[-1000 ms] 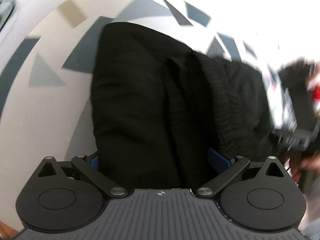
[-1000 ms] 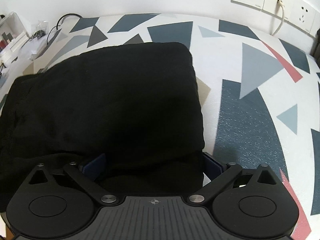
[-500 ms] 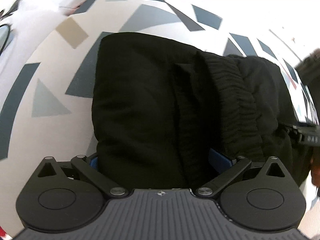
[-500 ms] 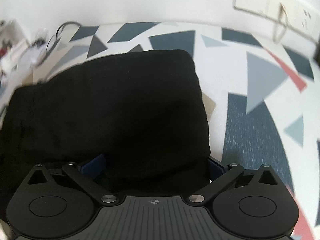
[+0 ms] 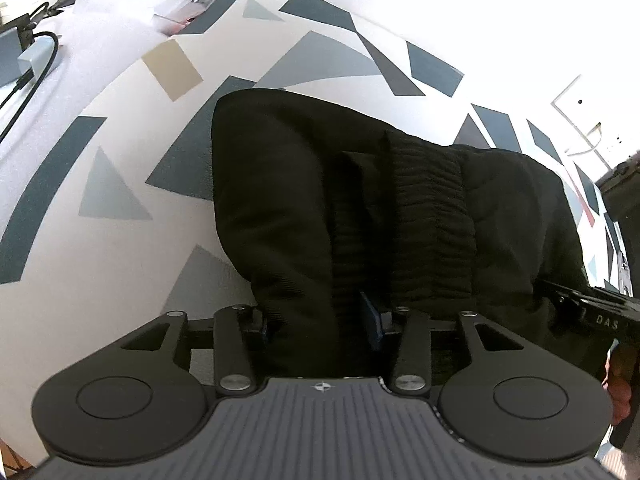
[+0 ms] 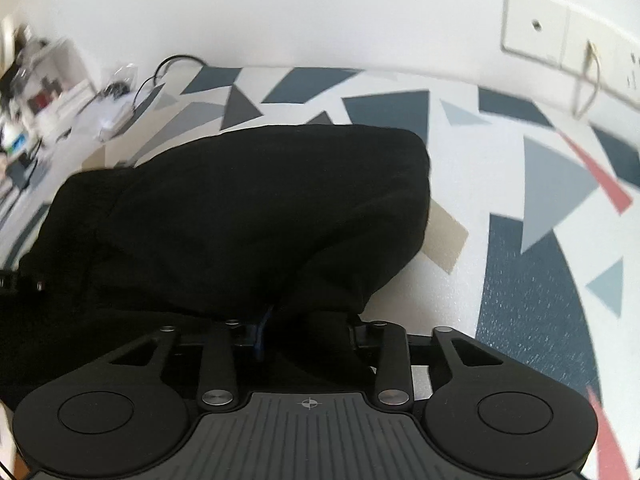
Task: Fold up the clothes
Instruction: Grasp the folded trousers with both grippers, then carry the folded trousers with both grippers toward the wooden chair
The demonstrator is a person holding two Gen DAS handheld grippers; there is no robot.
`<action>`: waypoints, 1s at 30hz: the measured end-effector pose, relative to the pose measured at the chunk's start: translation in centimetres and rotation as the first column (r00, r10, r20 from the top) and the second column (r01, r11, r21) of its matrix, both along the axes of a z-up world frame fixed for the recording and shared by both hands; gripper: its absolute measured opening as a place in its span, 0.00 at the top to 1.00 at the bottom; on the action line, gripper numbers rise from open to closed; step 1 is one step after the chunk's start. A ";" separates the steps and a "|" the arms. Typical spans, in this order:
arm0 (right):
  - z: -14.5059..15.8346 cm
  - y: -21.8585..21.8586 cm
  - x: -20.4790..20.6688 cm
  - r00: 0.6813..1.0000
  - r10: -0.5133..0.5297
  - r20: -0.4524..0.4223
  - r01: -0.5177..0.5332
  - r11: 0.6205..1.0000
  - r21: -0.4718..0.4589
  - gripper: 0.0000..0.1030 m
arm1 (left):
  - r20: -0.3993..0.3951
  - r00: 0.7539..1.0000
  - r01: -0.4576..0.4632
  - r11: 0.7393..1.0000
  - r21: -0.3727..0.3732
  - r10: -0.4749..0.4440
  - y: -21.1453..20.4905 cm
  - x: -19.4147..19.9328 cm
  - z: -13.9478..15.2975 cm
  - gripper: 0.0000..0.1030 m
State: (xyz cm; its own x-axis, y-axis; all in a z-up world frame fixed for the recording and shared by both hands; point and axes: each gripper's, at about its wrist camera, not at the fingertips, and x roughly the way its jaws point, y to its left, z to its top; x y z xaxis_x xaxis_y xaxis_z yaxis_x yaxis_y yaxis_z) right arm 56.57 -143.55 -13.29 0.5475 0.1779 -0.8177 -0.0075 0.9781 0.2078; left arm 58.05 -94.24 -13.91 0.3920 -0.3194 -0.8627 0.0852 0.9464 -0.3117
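On the patterned surface (image 5: pixel 120 152), thick folded black garment (image 5: pixel 304 200), ribbed waistband showing, pinched by both grippers (image 5: pixel 320 320) (image 6: pixel 308 328).

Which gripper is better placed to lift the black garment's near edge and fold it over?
Probably neither alone. The left gripper and the right gripper both look closed on the near edge of the black garment, at opposite ends, so lifting together seems best.

Bright, even daylight; the white wall (image 5: pixel 520 20) blows out to glare. Fisheye bends every edge. The black garment (image 6: pixel 248 216) swallows detail; the right view's far-left clutter (image 6: pixel 36 92) smears.
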 end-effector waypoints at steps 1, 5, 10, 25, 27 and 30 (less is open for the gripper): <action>-0.2 -0.3 0.2 1.000 -0.010 -0.009 0.010 1.000 0.007 0.50 | 0.002 1.000 0.002 1.000 -0.004 -0.002 0.0 0.0 0.0 0.55; -0.6 -0.7 0.6 1.000 0.000 0.010 0.000 1.000 0.027 0.45 | 0.017 1.000 -0.020 1.000 -0.010 0.020 -0.2 0.0 0.0 0.51; -0.7 -0.4 0.7 0.999 -0.001 0.041 -0.001 0.999 0.039 0.69 | 0.055 0.996 -0.067 0.997 0.037 0.065 -0.9 -1.0 1.0 0.75; 6.1 4.0 1.3 0.951 0.128 0.283 -0.232 0.899 0.373 0.84 | 0.265 0.915 -0.327 0.944 0.044 0.304 4.1 -10.0 9.8 0.85; 7.1 5.8 1.4 0.936 0.176 0.306 -0.290 0.877 0.382 0.84 | 0.288 0.893 -0.371 0.928 0.037 0.346 5.6 -11.7 10.7 0.85; 9.1 9.3 0.5 0.908 0.248 0.336 -0.372 0.848 0.378 0.85 | 0.315 0.859 -0.429 0.903 0.015 0.403 8.3 -15.4 11.8 0.85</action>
